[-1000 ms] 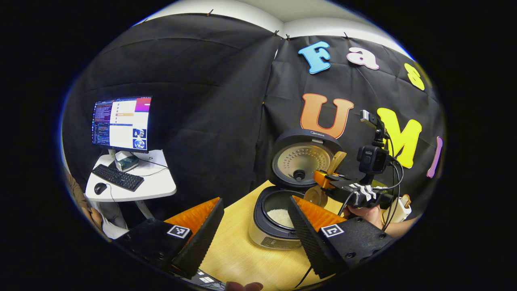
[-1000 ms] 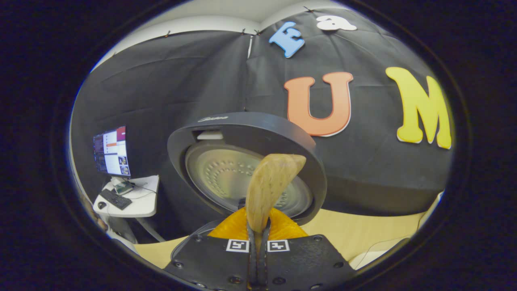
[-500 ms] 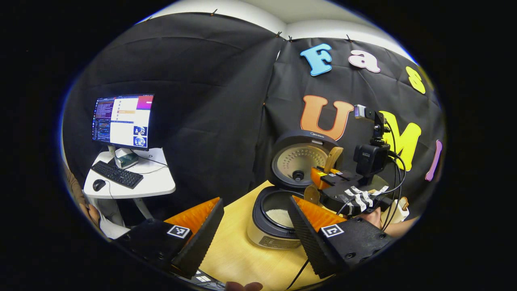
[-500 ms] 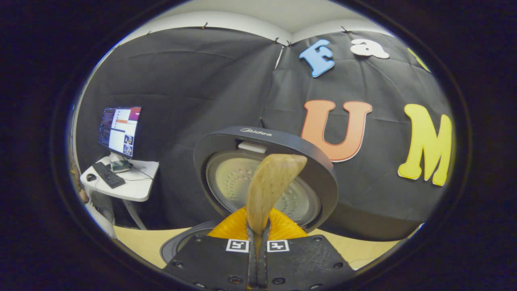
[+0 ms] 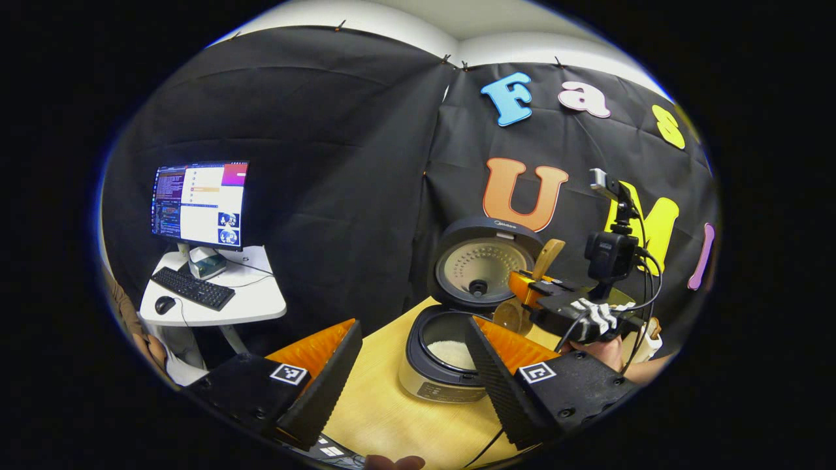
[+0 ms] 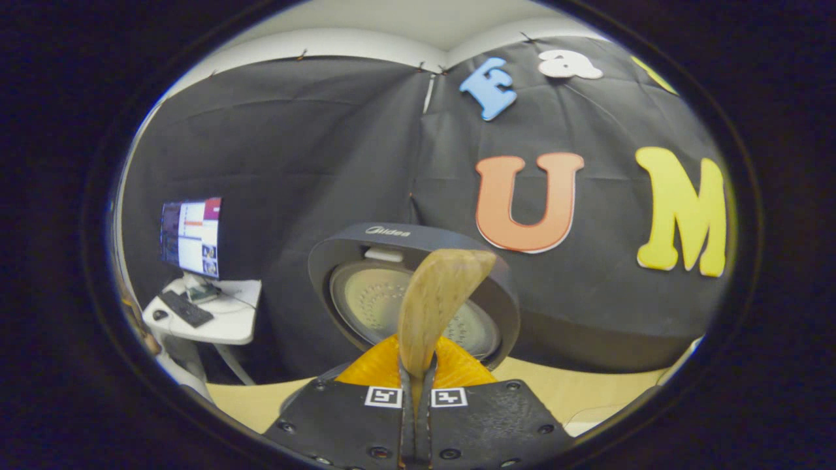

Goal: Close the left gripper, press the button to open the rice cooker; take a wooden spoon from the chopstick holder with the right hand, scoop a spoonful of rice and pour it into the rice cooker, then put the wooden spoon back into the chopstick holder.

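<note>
Even, moderate indoor light; soft shadows only. Strong fisheye bending toward edges. Monitor [image 5: 199,203] glowing bright, slightly overexposed. Wooden spoon [image 6: 436,300] close-up soft-focused.

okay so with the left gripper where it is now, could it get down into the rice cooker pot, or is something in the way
Probably yes. The left gripper is open with the rice cooker just ahead, lid raised, pot mouth uncovered. The right gripper, shut on the wooden spoon, hangs above the pot's far side and might crowd it.
</note>
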`<act>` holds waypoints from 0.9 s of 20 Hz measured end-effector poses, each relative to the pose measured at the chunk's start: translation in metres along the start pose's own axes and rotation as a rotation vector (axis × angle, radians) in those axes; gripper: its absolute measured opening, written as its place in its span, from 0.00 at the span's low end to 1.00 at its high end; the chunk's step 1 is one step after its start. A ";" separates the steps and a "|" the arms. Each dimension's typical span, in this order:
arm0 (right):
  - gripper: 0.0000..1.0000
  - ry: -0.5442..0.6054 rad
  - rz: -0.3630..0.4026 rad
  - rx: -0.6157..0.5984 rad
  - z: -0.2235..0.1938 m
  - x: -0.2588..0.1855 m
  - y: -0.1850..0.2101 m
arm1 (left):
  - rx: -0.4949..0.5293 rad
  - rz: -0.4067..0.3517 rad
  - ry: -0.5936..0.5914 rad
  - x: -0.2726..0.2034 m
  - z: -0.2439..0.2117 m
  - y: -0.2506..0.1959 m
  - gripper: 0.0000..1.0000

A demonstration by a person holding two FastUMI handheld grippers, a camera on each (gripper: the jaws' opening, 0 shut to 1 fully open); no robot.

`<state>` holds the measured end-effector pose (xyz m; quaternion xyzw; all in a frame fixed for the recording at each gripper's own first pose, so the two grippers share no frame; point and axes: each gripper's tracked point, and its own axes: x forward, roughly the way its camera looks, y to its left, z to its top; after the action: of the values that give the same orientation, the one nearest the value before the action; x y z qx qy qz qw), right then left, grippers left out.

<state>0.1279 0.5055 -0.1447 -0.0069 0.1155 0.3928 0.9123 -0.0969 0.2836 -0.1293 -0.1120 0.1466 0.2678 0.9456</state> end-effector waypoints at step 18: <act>0.03 -0.092 -0.515 0.447 0.009 -0.290 -0.316 | 0.137 -0.413 -0.042 -0.020 0.017 -0.244 1.00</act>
<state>0.1640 0.0807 -0.0974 0.1821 0.1522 0.1145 0.9647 0.0216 0.0761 -0.0743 -0.0696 0.1187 0.0601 0.9887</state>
